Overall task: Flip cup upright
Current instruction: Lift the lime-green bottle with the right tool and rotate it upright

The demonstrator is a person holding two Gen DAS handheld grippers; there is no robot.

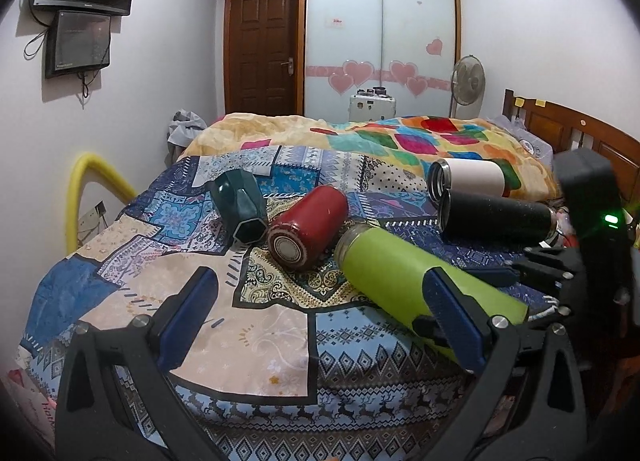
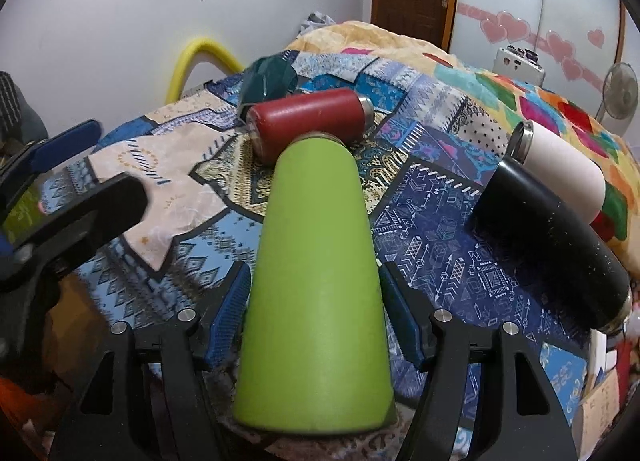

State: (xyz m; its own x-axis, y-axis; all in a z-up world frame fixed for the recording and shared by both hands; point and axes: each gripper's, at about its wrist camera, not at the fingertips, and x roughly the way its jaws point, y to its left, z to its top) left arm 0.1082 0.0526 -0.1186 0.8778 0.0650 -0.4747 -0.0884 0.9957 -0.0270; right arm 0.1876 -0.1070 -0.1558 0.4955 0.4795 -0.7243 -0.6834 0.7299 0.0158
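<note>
Right wrist view shows the lime-green matte insulated cup (image 2: 316, 285) lying on its side on the patchwork-quilted bed (image 2: 460, 245), its base toward the camera and its narrow end pointing to 12 o'clock. The right gripper (image 2: 316, 293) straddles it: the blue-padded fingers (image 2: 234, 309) sit at either flank of the body, close against it, though whether they press firmly I cannot tell. At 12 o'clock from the green cup's far end lies a dark red cylindrical steel flask (image 2: 308, 121), just beside it, also on its side. Beyond that, at 11 o'clock, rests a dark teal faceted tumbler (image 2: 272, 75). At 2 o'clock a black speckled metal bottle (image 2: 548, 245) and a white steel-rimmed flask (image 2: 560, 165) lie side by side, touching.

Left wrist view has the left gripper (image 1: 320, 309) hovering over the quilt with its fingers (image 1: 188, 317) wide apart and holding nothing. The green cup's body passes behind the right-hand finger at 3 o'clock. A wooden door (image 1: 262, 49) and a sliding wardrobe with pink heart stickers (image 1: 380, 41) stand at 12 o'clock
</note>
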